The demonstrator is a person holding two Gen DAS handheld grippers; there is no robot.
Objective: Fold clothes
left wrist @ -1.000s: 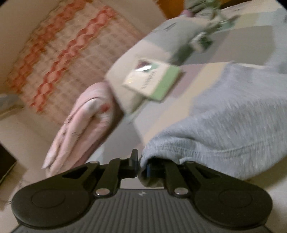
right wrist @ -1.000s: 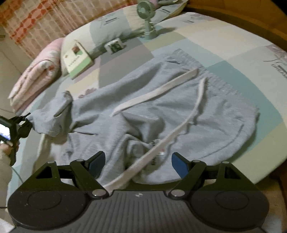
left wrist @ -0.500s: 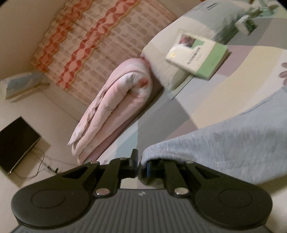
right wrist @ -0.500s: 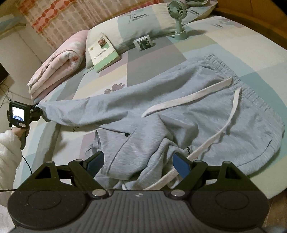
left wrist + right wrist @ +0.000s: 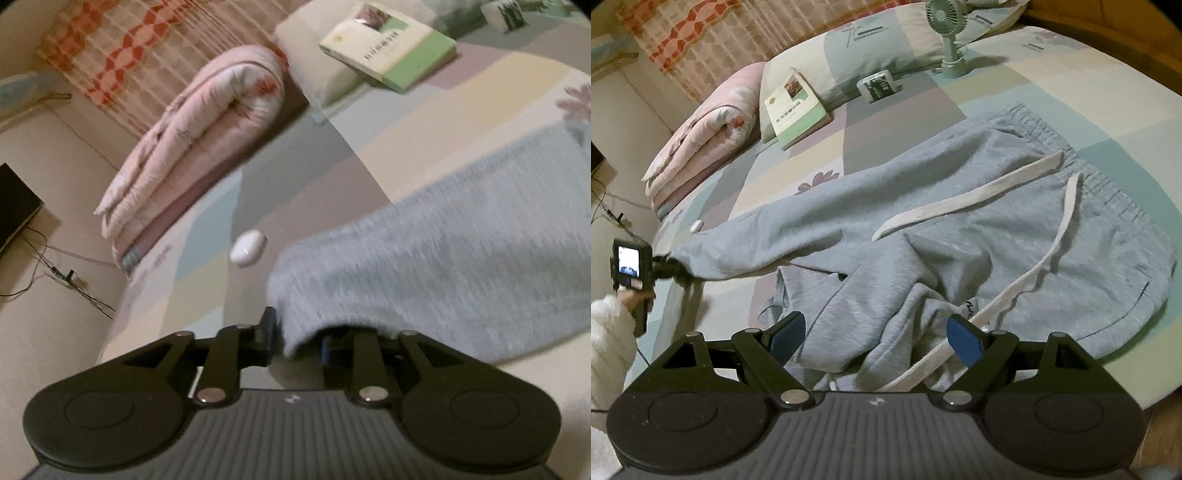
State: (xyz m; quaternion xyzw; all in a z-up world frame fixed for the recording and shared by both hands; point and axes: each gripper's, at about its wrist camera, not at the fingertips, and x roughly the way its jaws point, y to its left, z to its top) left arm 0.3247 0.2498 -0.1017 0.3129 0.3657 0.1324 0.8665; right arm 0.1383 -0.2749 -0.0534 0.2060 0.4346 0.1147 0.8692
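You had drawn one leg of the grey fleece sweatpants (image 5: pixel 960 229) straight across the patchwork bed (image 5: pixel 1071 92), your left gripper (image 5: pixel 295 338) fingers now parting around its cuff, right gripper (image 5: pixel 873 338) fingers spread empty, so smoothing seemed next.

Pants (image 5: pixel 461 266): in the left wrist view the grey cloth is smeared by motion; the weave cannot be read, and the right edge cuts it off.
Left gripper (image 5: pixel 295 339): the jaws are opening; the cloth end lies between them and covers the right finger, so contact with the pads cannot be told.
Book (image 5: pixel 794 107): the cover print is too small to read.
Box (image 5: pixel 879 85): the label is too small to read.
Right gripper (image 5: pixel 875 341): its body hides the near part of the pants.
Sleeve (image 5: pixel 607 332): the white sleeve is cut by the left edge; the hand is mostly hidden.
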